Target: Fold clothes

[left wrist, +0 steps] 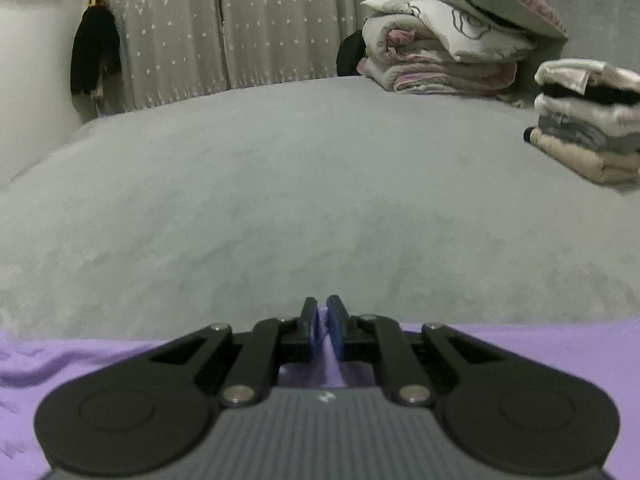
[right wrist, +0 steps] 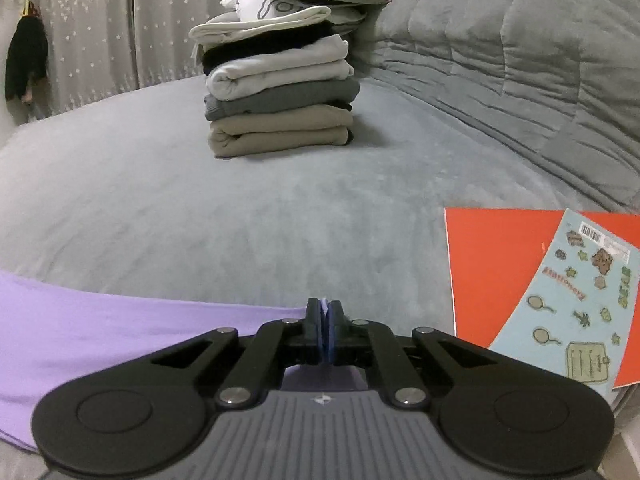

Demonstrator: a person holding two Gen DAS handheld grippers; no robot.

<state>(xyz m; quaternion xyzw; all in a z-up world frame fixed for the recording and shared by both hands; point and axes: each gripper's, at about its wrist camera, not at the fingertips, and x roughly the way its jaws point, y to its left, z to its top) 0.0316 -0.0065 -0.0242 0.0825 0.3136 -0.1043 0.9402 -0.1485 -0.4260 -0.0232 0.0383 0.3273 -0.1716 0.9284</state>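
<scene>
A lilac garment (left wrist: pixel 540 352) lies flat along the near edge of the grey bed. My left gripper (left wrist: pixel 323 312) is shut on its far edge, and a ridge of lilac cloth rises between the blue pads. The same lilac garment (right wrist: pixel 120 320) shows in the right wrist view, spreading to the left. At its right end my right gripper (right wrist: pixel 325 307) is shut on the edge, with a sliver of lilac cloth between the pads. A stack of folded clothes (right wrist: pixel 280 92) stands further back on the bed; in the left wrist view the stack of folded clothes (left wrist: pixel 588 120) sits at the far right.
A red folder (right wrist: pixel 500 264) with a pale blue sticker sheet (right wrist: pixel 576 304) lies on the bed to the right. Folded quilts and pillows (left wrist: pixel 452 40) are piled at the back. A grey quilted cover (right wrist: pixel 520 60) rises at the right. Starred curtains (left wrist: pixel 240 20) and a hanging black garment (left wrist: pixel 96 60) stand behind.
</scene>
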